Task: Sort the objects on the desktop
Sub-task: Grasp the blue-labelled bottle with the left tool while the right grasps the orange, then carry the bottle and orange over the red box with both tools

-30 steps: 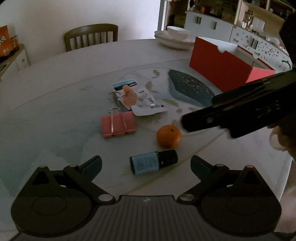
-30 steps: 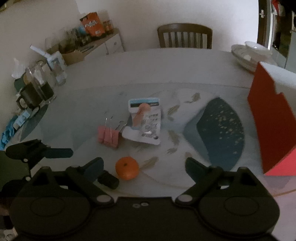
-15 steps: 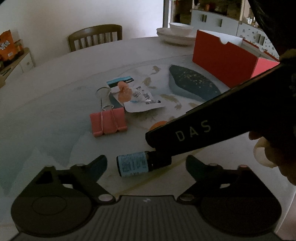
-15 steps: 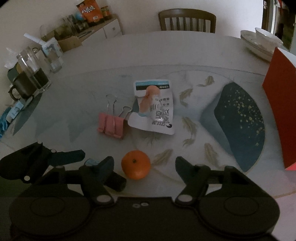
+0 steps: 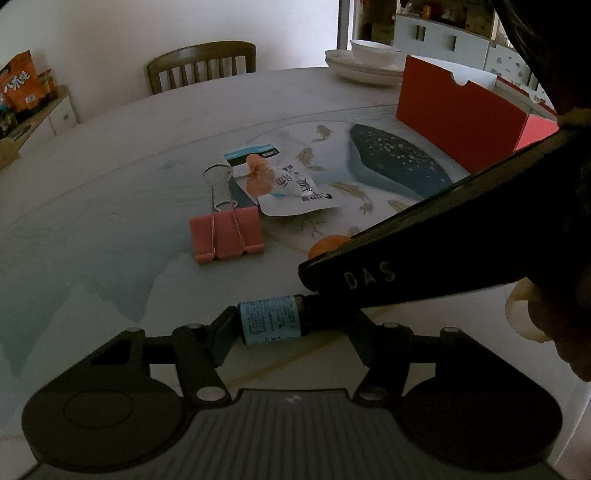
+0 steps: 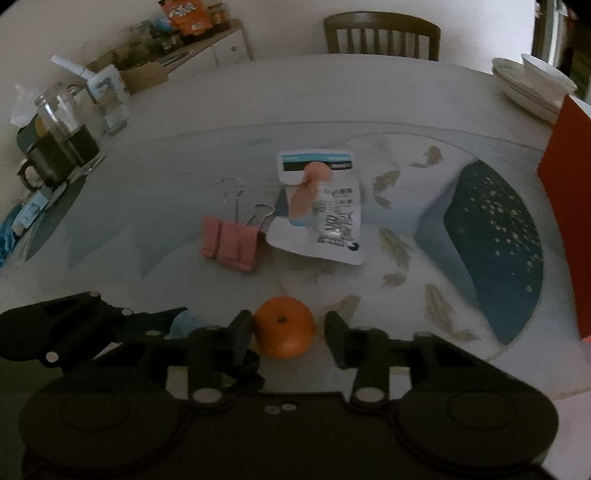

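A small dark bottle with a blue label [image 5: 267, 319] lies on its side between the fingers of my left gripper [image 5: 295, 326]. The jaws are closing and the pads meet its two ends. The right gripper's black housing [image 5: 406, 258] crosses above and hides the cap. An orange [image 6: 284, 326] sits on the table between the fingers of my right gripper [image 6: 288, 332]. Those jaws are closing too: the left finger is at the fruit and a slit of table shows at the right one. Farther off lie a pink binder clip [image 6: 229, 247] and a white sachet [image 6: 321, 218].
A red box [image 5: 454, 114] stands at the right, with stacked bowls and plates [image 5: 365, 59] behind it. A glass jug and a mug [image 6: 62, 140] stand at the table's left edge. A wooden chair [image 6: 382, 33] is at the far side. A hand [image 5: 535, 317] grips the right gripper.
Both pairs of jaws have narrowed, the left onto the bottle and the right around the orange. The right gripper has dropped lower and now crosses the left wrist view.
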